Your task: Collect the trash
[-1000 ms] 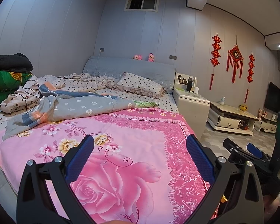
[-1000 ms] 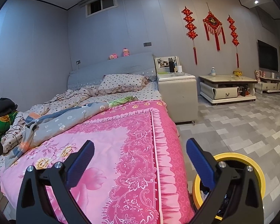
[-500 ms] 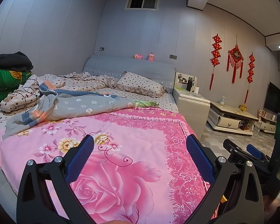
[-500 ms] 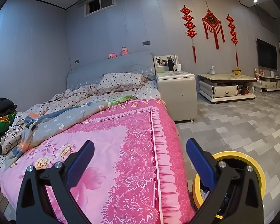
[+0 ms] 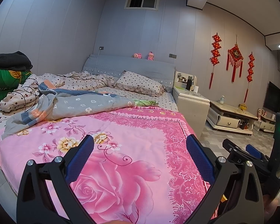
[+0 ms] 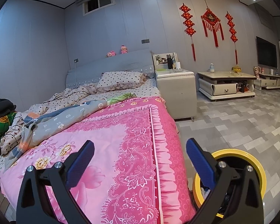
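Note:
My left gripper (image 5: 140,156) is open and empty above the foot of a bed with a pink flowered quilt (image 5: 121,149). My right gripper (image 6: 140,158) is open and empty over the quilt's right edge (image 6: 140,140); it also shows at the right of the left wrist view (image 5: 252,153). A yellow-rimmed trash bin (image 6: 255,166) with a dark liner stands on the floor by the bed's corner, partly behind my right finger. A green wrapper-like item (image 5: 145,102) lies mid-bed by the grey blanket; I cannot tell what it is.
A crumpled grey blanket (image 5: 74,106), polka-dot bedding and a pillow (image 5: 140,84) cover the bed's far half. A white nightstand (image 6: 175,91) stands beside the headboard, with a low TV cabinet (image 6: 225,85) further right. Grey tiled floor (image 6: 233,123) lies right of the bed.
Both views have drifted only slightly. Both grippers remain open and empty.

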